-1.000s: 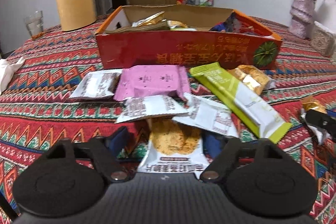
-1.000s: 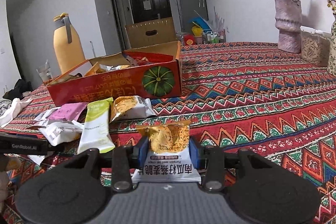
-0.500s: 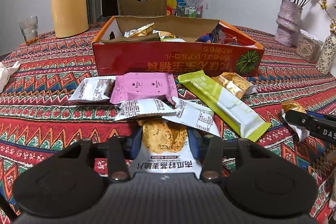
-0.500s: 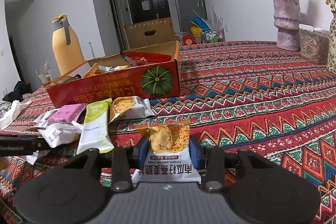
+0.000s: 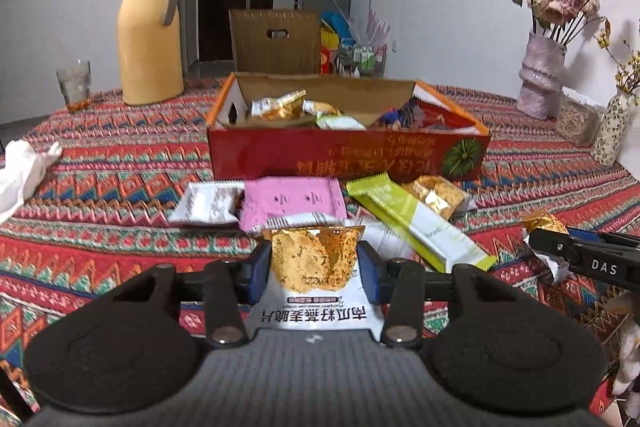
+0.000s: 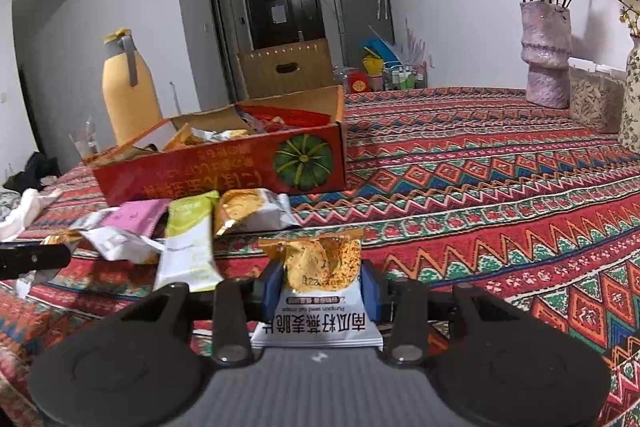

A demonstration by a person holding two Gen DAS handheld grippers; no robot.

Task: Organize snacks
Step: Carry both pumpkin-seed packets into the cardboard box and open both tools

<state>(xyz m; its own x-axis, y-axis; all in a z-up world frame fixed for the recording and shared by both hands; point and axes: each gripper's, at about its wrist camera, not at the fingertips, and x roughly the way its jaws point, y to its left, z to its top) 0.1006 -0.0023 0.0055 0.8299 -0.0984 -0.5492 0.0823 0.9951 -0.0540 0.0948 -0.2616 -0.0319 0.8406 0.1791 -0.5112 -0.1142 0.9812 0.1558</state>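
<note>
Left wrist: left hand-held gripper (image 5: pixel 314 269) clamps crisp packet (image 5: pixel 316 283) | right hand-held gripper (image 6: pixel 320 285) clamps second packet (image 6: pixel 320 291) | table (image 6: pixel 500 187) bare rightward of box (image 6: pixel 224 167)

left fingers (image 5: pixel 264 269) closed on crisp packet (image 5: pixel 314 267), lifted off tablecloth (image 5: pixel 120 187)

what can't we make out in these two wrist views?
- Left wrist: far half of the red box floor, hidden by its front wall and the packets inside.
- Left wrist: right tool, cut off by the right edge.
- Right wrist: drinking glass, blurred, partly behind the box.
</note>
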